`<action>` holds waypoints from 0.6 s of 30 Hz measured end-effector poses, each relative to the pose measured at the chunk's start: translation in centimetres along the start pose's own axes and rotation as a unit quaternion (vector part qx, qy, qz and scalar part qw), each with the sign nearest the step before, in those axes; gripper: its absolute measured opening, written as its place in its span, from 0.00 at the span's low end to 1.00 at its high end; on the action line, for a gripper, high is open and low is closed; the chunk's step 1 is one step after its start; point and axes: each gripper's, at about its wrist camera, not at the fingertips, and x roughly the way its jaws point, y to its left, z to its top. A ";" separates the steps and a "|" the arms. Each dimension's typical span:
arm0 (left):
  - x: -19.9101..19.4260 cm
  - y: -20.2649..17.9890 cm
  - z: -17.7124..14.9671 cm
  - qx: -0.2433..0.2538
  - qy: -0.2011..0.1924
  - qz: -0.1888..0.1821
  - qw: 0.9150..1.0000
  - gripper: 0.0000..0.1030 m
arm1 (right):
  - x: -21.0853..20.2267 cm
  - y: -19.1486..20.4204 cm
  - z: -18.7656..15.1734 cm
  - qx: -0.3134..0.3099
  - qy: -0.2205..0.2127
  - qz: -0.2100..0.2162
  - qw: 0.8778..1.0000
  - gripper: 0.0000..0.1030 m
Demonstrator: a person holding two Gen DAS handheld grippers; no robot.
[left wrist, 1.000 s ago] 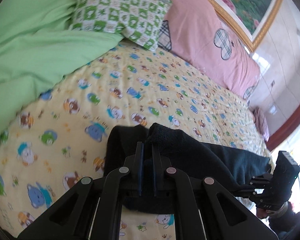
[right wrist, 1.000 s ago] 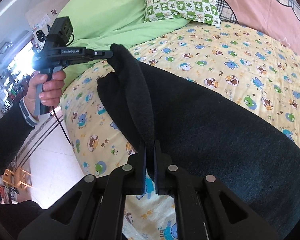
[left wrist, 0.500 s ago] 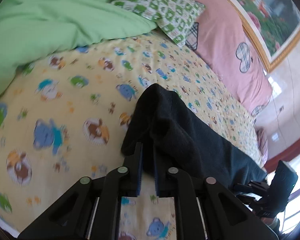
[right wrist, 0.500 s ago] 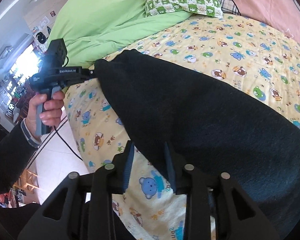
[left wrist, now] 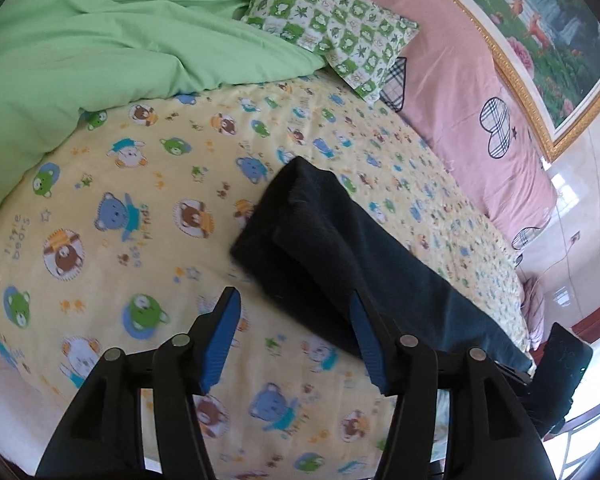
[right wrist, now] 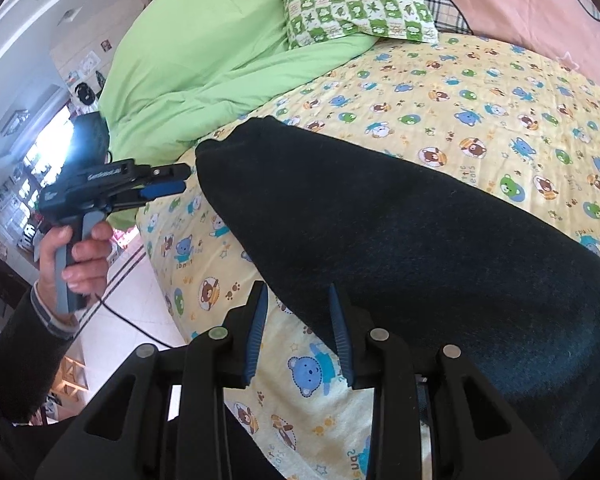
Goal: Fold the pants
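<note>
pants lying flat, both grippers letting go

you're holding the left gripper (left wrist: pixel 294 312) with its jaws spread wide, and they've just been opening. nothing is pinched between the blue pads (left wrist: pixel 220 340) now; the near corner of the dark pants (left wrist: pixel 339 248) is just sitting past the right-hand pad, loose on the bed.

your right gripper (right wrist: pixel 298 312) is standing partly open too, with the edge of the pants (right wrist: pixel 399 232) lying between the tips but the pads not pressing on it.

the pants are stretching across the yellow bear-print sheet (right wrist: pixel 479 92), along its near edge. far behind them the green duvet (left wrist: pixel 100 52) is bunching up next to the checked pillow (left wrist: pixel 331 32). your left hand (right wrist: pixel 76 256) is gripping the handle off the bed's left side.
</note>
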 end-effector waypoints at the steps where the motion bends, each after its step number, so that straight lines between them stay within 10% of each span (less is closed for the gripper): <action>1: 0.1 -0.2 -0.1 -0.004 0.003 -0.002 1.000 0.61 | -0.2 -0.2 0.0 0.004 -0.002 0.002 1.000 0.32; 18: 3.0 -2.3 -0.2 -0.017 0.054 0.016 0.998 0.62 | -2.9 -4.2 1.1 0.098 -0.037 0.032 0.994 0.33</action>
